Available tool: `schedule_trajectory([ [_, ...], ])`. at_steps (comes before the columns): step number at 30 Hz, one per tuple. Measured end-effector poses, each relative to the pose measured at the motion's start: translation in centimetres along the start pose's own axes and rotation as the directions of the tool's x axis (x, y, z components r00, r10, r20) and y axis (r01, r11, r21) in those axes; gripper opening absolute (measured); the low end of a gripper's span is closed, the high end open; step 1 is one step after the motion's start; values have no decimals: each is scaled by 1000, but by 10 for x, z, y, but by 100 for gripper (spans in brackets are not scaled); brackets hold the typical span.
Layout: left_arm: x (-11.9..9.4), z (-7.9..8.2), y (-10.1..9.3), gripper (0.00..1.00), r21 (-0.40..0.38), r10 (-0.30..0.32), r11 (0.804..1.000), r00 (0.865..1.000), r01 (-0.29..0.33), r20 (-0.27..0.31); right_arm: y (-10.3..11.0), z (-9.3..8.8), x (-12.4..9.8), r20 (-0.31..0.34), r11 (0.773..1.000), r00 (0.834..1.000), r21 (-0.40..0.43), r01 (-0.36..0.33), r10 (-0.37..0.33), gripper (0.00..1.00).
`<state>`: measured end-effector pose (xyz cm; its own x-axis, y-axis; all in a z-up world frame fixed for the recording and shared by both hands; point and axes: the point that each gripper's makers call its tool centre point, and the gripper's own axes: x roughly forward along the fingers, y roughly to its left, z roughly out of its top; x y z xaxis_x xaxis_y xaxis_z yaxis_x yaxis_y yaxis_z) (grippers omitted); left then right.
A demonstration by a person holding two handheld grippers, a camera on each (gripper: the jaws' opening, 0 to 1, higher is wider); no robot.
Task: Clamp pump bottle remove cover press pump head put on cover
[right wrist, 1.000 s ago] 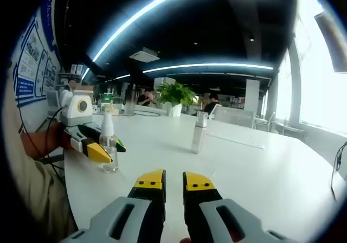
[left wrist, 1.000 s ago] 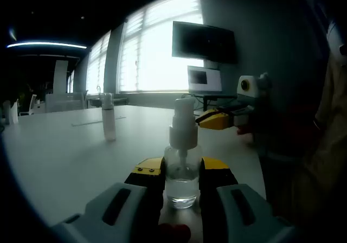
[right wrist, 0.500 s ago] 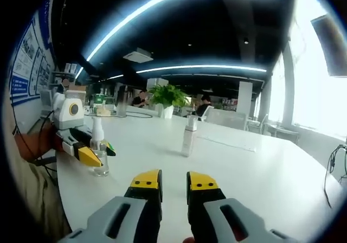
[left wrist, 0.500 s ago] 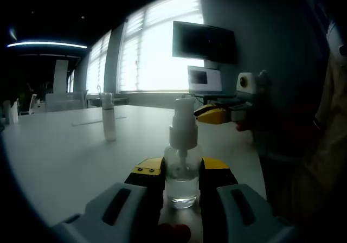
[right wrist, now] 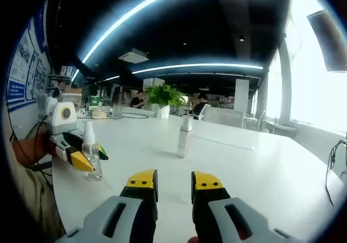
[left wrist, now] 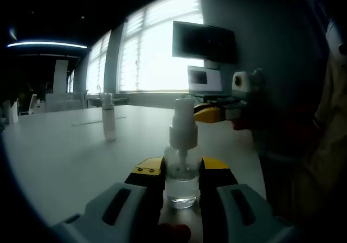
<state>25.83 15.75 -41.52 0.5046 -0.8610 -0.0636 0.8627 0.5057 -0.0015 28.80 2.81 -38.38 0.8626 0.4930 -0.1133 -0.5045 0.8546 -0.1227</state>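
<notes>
Left gripper view: two bottles stand on the white table (left wrist: 65, 161). At left, well apart, is a slim spray bottle (left wrist: 109, 116) standing upright. In the middle the clear pump bottle (left wrist: 181, 155) stands upright between the yellow-tipped jaws of the left gripper (left wrist: 181, 170), which press against its sides and grip it; its white pump head is bare. To the right the right gripper (left wrist: 209, 113) hovers just beside the pump head, not touching it. Right gripper view: at left the left gripper (right wrist: 81, 157) clamps the pump bottle (right wrist: 91, 152); the spray bottle (right wrist: 185, 137) stands in the middle; below, the right gripper (right wrist: 171, 182) has its jaws slightly parted, holding nothing
</notes>
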Motion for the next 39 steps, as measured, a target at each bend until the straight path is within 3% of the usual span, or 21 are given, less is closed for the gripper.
schedule_trajectory([
  [19, 0, 0, -1, 15, 3, -1, 1000, 1000, 1, 0, -17, -19, 26, -71, 999, 997, 1, 34, -34, 26],
  [39, 0, 0, -1, 15, 2, 0, 1000, 1000, 0, 0, -26, -39, 43, -133, 997, 990, 68, 48, -38, 27],
])
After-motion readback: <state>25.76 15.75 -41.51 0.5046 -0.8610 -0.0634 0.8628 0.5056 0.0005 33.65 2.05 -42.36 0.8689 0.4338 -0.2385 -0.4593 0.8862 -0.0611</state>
